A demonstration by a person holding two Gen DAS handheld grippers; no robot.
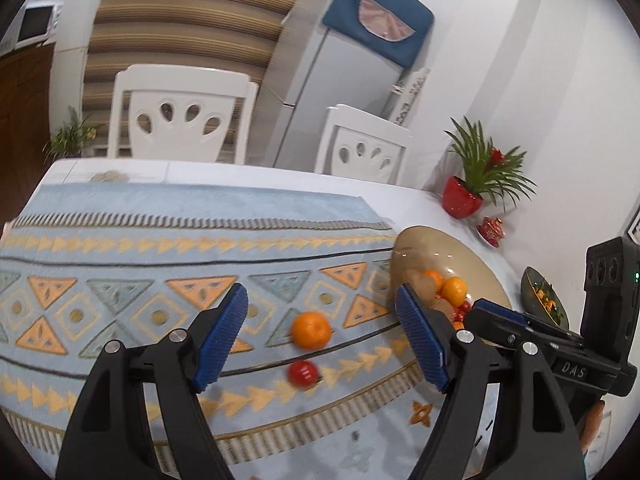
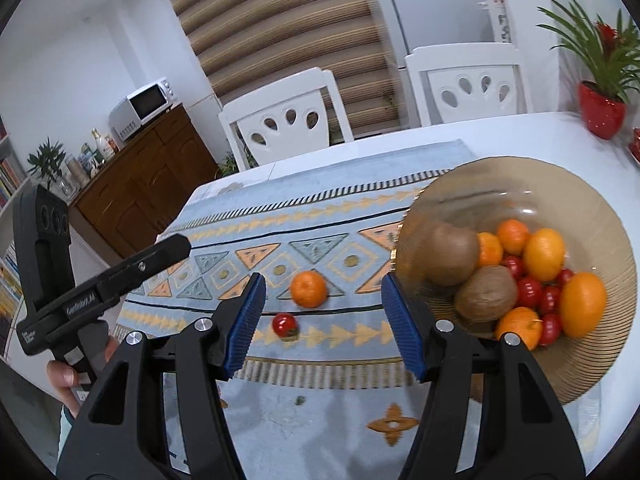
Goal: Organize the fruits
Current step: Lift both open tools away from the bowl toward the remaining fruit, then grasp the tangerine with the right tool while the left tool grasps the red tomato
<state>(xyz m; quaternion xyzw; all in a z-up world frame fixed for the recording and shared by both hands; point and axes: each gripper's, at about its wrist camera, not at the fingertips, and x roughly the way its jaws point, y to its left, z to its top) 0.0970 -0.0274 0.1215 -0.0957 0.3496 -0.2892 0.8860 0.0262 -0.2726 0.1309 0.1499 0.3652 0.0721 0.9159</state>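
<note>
Loose mandarin (image 2: pixel 308 288), cherry tomato (image 2: pixel 285 324) on cloth, bowl (image 2: pixel 592 364) of fruit

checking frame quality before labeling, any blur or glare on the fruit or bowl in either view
Left wrist view: the loose orange and small red fruit are smeared by motion blur, with glare on the bowl. Right wrist view: the bowl's near rim is blurred, and fisheye bends the table edge.

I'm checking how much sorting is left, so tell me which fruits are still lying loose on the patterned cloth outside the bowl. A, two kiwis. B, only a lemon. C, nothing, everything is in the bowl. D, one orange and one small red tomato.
D: an orange and a small red tomato lie on the cloth left of the bowl, between the right gripper's open jaws; the kiwis are in the bowl.
</note>
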